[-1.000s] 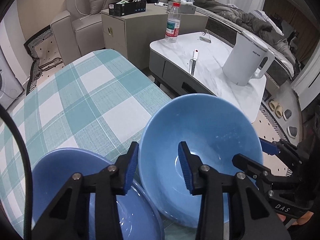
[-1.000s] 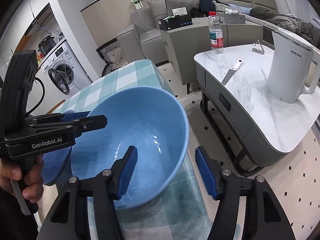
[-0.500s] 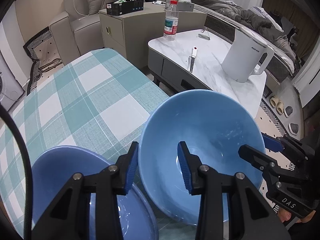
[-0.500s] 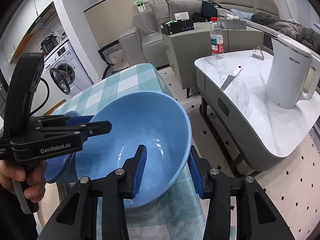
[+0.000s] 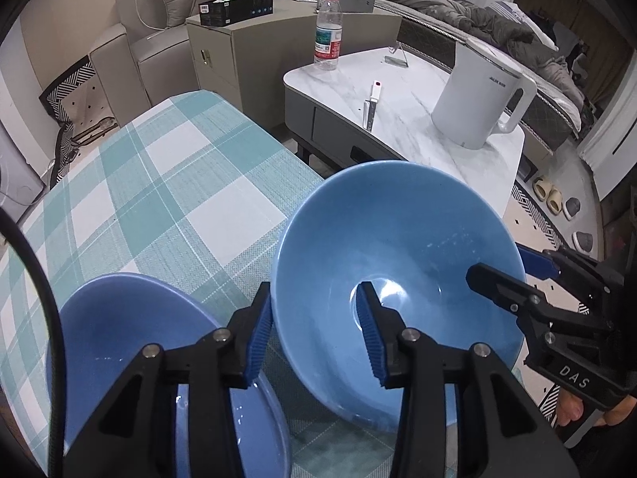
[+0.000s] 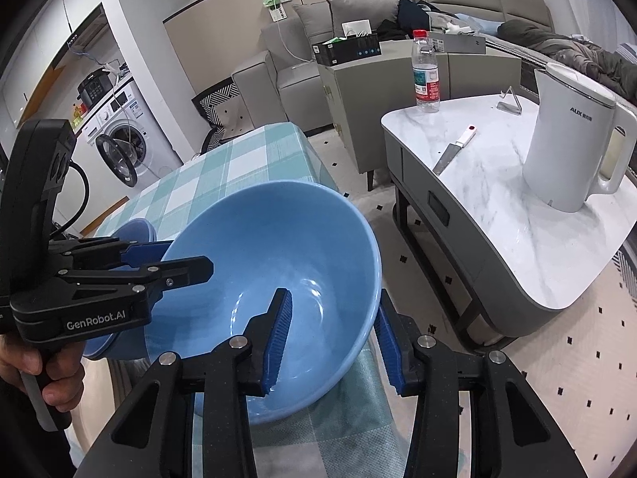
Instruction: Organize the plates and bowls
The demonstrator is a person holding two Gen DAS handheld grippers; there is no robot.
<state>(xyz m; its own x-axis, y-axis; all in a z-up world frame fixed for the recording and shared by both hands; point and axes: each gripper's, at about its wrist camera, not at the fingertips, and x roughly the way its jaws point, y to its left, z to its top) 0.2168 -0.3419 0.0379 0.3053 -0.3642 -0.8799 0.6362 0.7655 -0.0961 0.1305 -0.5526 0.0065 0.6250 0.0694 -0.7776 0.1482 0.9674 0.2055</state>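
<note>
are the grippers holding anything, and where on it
Both straddle the light blue bowl rim: right gripper clamps the right side; left gripper, jaws opening, holds the left side.

Both views are evenly lit by soft, cool indoor light and stay sharp, with no motion blur. Pale glare streaks the glossy inside of the tilted light-blue ceramic bowl [image 5: 398, 279] [image 6: 278, 275] and the white marble-topped low counter [image 6: 517, 199]. Shadows are faint and soft-edged. Fisheye distortion bends straight lines near the borders, and the corners fall off into black vignetting.
</note>
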